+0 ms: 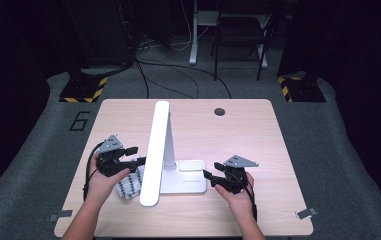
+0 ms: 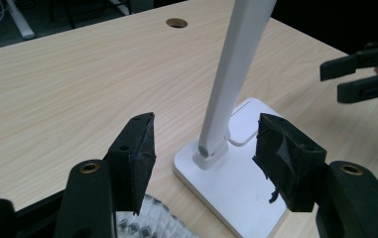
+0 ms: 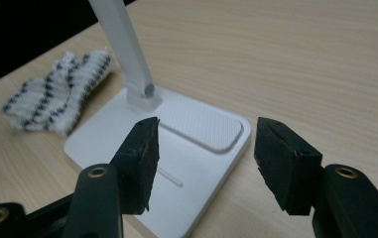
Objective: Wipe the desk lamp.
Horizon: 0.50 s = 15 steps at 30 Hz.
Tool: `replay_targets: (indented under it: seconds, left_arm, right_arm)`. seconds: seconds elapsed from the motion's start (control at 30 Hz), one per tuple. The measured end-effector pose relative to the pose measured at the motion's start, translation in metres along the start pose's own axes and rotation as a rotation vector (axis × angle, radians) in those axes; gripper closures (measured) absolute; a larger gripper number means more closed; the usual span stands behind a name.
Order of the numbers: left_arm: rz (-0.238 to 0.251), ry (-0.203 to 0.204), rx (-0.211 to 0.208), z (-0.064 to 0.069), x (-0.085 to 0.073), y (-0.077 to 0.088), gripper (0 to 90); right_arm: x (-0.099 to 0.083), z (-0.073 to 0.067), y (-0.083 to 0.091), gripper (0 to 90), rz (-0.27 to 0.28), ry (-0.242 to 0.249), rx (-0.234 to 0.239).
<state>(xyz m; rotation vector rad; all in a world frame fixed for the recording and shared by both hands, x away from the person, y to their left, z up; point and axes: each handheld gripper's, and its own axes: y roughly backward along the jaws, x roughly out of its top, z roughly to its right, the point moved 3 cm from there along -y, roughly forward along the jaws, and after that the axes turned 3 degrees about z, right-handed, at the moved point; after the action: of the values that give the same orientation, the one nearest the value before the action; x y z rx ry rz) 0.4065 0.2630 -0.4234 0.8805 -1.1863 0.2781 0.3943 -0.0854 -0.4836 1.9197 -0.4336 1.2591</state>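
A white desk lamp stands on the wooden table (image 1: 238, 135), its flat base (image 1: 188, 182) near the front and its long head (image 1: 155, 150) slanting over it. A black-and-white knitted cloth (image 1: 128, 186) lies crumpled at the base's left side. My left gripper (image 1: 137, 154) hovers open just left of the lamp head, above the cloth; in the left gripper view (image 2: 206, 134) the lamp's arm (image 2: 231, 74) shows beyond the jaws, untouched. My right gripper (image 1: 211, 170) hangs open at the base's right edge, and its own view (image 3: 206, 144) looks down on the base (image 3: 102, 139) and cloth (image 3: 57, 96).
A round cable hole (image 1: 219, 111) sits in the table's far right part. The base carries a recessed textured pad (image 3: 201, 126). Beyond the table lie dark floor, cables and stands with yellow-black striped feet (image 1: 83, 90).
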Motion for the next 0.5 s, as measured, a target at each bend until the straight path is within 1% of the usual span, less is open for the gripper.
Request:
replay_targets:
  seconds: [0.07, 0.13, 0.17, 0.2, 0.23, 0.27, 0.3, 0.4, 0.43, 0.47, 0.5]
  left_arm:
    - [0.017, 0.017, 0.002, 0.001, 0.0, 0.006, 40.3]
    - [0.025, 0.019, 0.012, 0.002, -0.003, 0.011, 40.2]
    - [0.016, 0.017, 0.011, 0.003, -0.005, 0.014, 40.2]
    - [0.018, 0.016, 0.022, 0.003, -0.008, 0.015, 40.2]
    - [0.004, 0.006, 0.024, 0.003, -0.01, 0.017, 40.2]
    - [0.002, 0.001, 0.028, 0.003, -0.013, 0.02, 40.2]
    - [0.007, 0.004, 0.033, 0.003, -0.014, 0.021, 40.3]
    - [0.013, 0.004, 0.043, 0.001, -0.022, 0.027, 40.4]
    - [0.014, 0.006, 0.045, 0.001, -0.025, 0.029, 40.5]
    - [0.011, 0.01, 0.047, 0.0, -0.028, 0.032, 40.5]
    - [0.014, 0.007, 0.053, -0.001, -0.03, 0.033, 40.5]
  right_arm:
    - [0.01, -0.003, 0.002, 42.7, 0.007, 0.016, 0.001]
    - [0.017, -0.006, 0.004, 42.7, 0.007, 0.042, -0.002]
    - [0.02, -0.007, 0.006, 42.6, 0.009, 0.048, 0.002]
    - [0.021, -0.008, 0.008, 42.6, 0.016, 0.055, 0.0]
    - [0.022, -0.009, 0.009, 42.6, 0.016, 0.062, -0.003]
    - [0.022, -0.01, 0.011, 42.6, 0.014, 0.062, -0.002]
    - [0.022, -0.01, 0.012, 42.6, 0.009, 0.067, -0.006]
    - [0.017, -0.01, 0.014, 42.6, 0.006, 0.093, -0.014]
    - [0.014, -0.011, 0.015, 42.6, -0.003, 0.088, -0.011]
    - [0.012, -0.01, 0.014, 42.3, -0.003, 0.093, -0.007]
    - [0.009, -0.01, 0.015, 42.1, -0.016, 0.092, -0.01]
